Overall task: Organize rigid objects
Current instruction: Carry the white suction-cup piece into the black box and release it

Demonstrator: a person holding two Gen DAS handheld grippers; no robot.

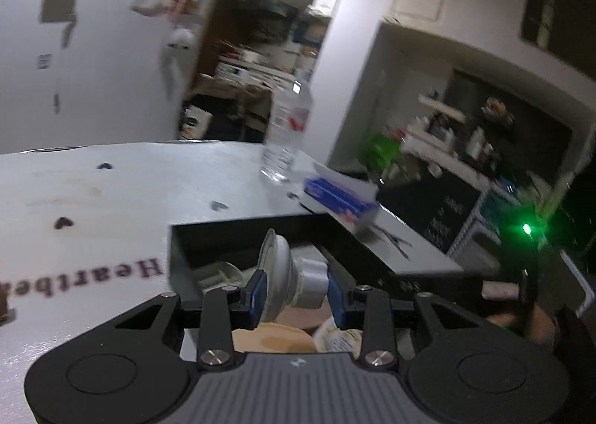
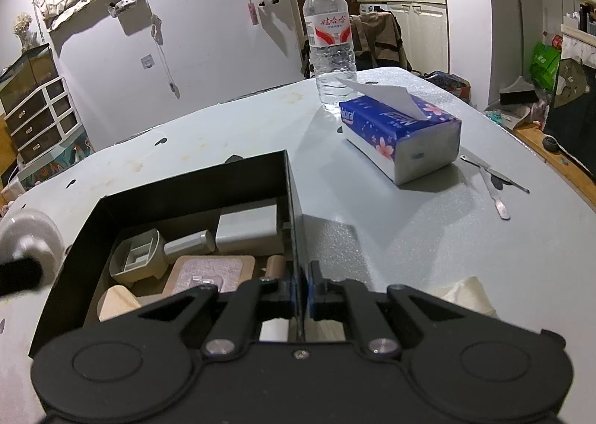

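My left gripper (image 1: pixel 296 293) holds a grey suction cup (image 1: pixel 285 275) by its knob, just above the black box (image 2: pixel 193 178). The cup looks light and stiff, with a soft rim, so the knob is the best place to hold. My right gripper (image 2: pixel 300 297) pinches the thin right wall of the box, steadying it. Inside the box, the near things are hidden behind my grippers. The left view is blurry.
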